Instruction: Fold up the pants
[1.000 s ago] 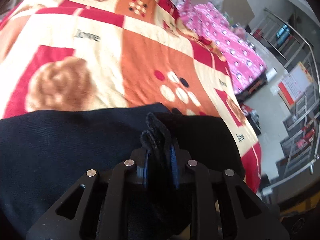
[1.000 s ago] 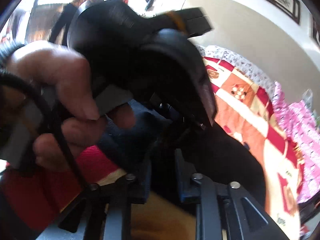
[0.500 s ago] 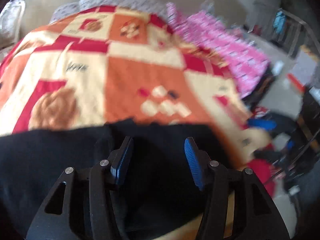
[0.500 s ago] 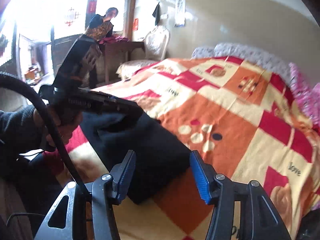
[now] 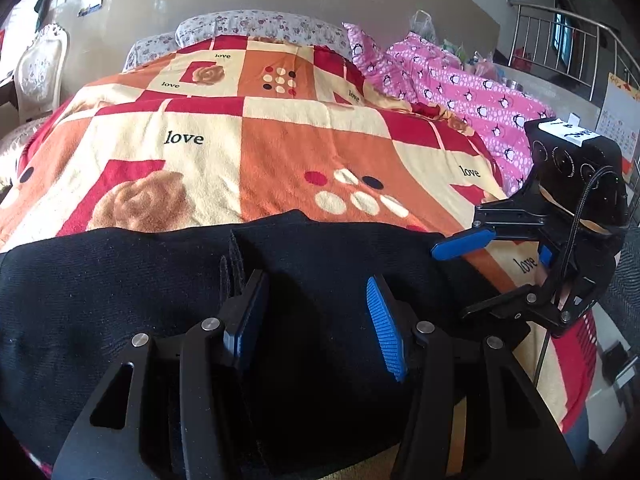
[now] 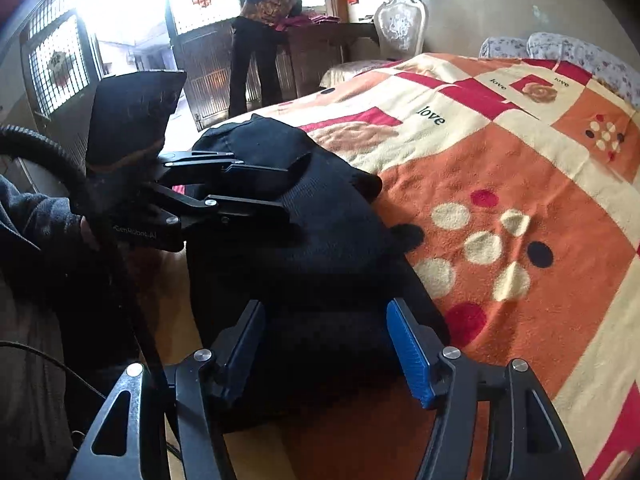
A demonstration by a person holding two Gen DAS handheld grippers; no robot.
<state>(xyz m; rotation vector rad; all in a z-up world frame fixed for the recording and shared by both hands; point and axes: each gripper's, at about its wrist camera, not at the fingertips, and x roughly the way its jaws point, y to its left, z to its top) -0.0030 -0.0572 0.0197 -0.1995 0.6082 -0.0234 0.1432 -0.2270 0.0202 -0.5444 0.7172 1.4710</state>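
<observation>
The black pants lie folded in a thick bundle on the near edge of the bed; they also show in the right wrist view. My left gripper is open and empty just above the bundle. My right gripper is open and empty over the bundle's right end. It also shows in the left wrist view at the right, and the left gripper shows in the right wrist view at the left.
A blanket of orange, red and cream squares covers the bed. A pink quilt lies at the far right. A person stands by a table beyond the bed, near a white chair.
Both grippers were shut on black cloth a second ago. They have opened, let go and pulled back, and the pants now rest on the bed.
</observation>
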